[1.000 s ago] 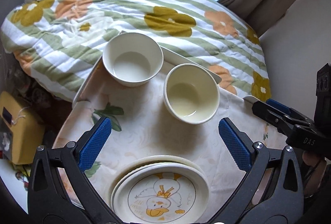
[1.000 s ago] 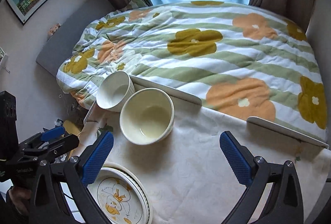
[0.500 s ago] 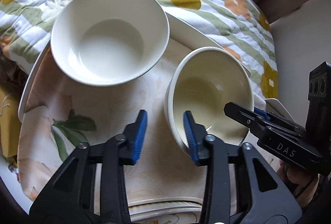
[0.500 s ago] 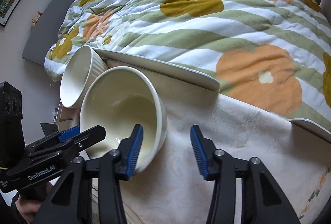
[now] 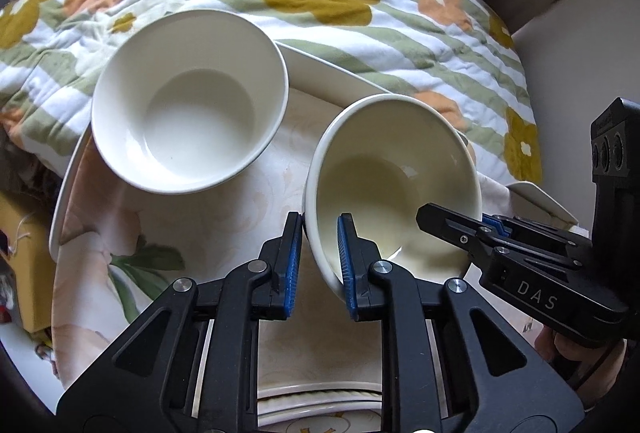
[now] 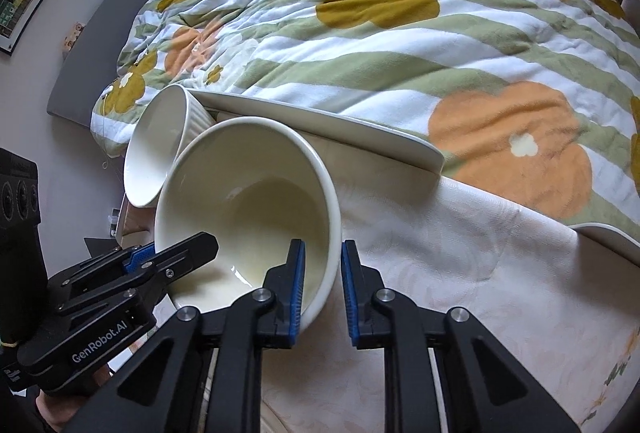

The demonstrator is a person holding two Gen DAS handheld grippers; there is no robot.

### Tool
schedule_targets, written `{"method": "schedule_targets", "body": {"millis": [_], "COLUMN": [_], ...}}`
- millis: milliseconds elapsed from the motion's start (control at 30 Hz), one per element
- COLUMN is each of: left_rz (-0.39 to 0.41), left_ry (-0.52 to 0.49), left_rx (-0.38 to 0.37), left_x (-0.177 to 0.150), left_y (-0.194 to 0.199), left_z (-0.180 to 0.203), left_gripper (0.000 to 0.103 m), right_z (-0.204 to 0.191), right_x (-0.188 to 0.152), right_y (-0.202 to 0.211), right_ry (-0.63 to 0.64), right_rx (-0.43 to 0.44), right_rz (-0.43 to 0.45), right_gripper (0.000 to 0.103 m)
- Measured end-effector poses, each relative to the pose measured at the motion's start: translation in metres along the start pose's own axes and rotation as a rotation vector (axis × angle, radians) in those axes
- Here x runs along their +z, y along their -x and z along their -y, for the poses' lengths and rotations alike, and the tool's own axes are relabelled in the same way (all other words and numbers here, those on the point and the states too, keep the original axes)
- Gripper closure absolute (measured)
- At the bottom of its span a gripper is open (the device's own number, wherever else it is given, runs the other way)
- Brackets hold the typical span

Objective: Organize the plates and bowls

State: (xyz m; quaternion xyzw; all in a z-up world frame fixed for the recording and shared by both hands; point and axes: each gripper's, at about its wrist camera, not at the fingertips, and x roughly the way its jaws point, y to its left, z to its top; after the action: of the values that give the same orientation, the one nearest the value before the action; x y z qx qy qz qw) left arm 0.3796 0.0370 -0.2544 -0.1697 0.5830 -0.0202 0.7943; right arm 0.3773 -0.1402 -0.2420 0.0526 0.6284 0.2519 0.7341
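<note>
1. Cream bowl (image 5: 394, 169): sits on the cloth-covered tray, toward the tray's right side in the left wrist view, with its rim caught on two opposite sides by the two grippers. It is empty and glossy inside.
2. Left gripper (image 5: 319, 245): its jaws have just been closing. One blue pad lies inside the bowl wall and the other outside, at the rim nearest the camera, and they clamp the wall.
3. Right gripper (image 6: 322, 277): its jaws have likewise just been closing. One pad is inside the bowl and one outside, pinching the wall on the side facing the bare cloth.
4. White bowl (image 5: 188, 101): stands upright and empty on the same tray, just beside the cream bowl. In the right wrist view its ribbed outer wall shows behind the cream bowl.
5. Plates (image 5: 320, 399): a stack at the near edge of the tray, mostly hidden behind the left gripper.
6. Tray (image 6: 340, 131): white, with a raised rim and a pale floral cloth (image 6: 460, 273) over it.
7. Quilt (image 6: 400, 45): striped green and white with orange and mustard flowers, lying beyond the tray.
</note>
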Motion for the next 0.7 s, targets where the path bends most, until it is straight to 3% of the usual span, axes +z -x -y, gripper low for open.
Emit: {"method": "schedule_targets", "body": {"millis": [367, 700], "left_rz": [0.085, 0.126], "left_ry": [-0.115, -0.238], "left_rx": [-0.024, -0.063], "left_x": [-0.016, -0.076], "left_y": [0.054, 0.102], "left_z": [0.05, 0.139], "left_gripper": [0.087, 0.087], "right_z": [0.002, 0.036], "right_x": [-0.03, -0.109], "right_y": [0.074, 0.161], "right_ry": [-0.026, -0.088], "right_rx": [-0.021, -0.042], "right_rz": [0.136, 0.246], "right_gripper": [0.087, 0.087]}}
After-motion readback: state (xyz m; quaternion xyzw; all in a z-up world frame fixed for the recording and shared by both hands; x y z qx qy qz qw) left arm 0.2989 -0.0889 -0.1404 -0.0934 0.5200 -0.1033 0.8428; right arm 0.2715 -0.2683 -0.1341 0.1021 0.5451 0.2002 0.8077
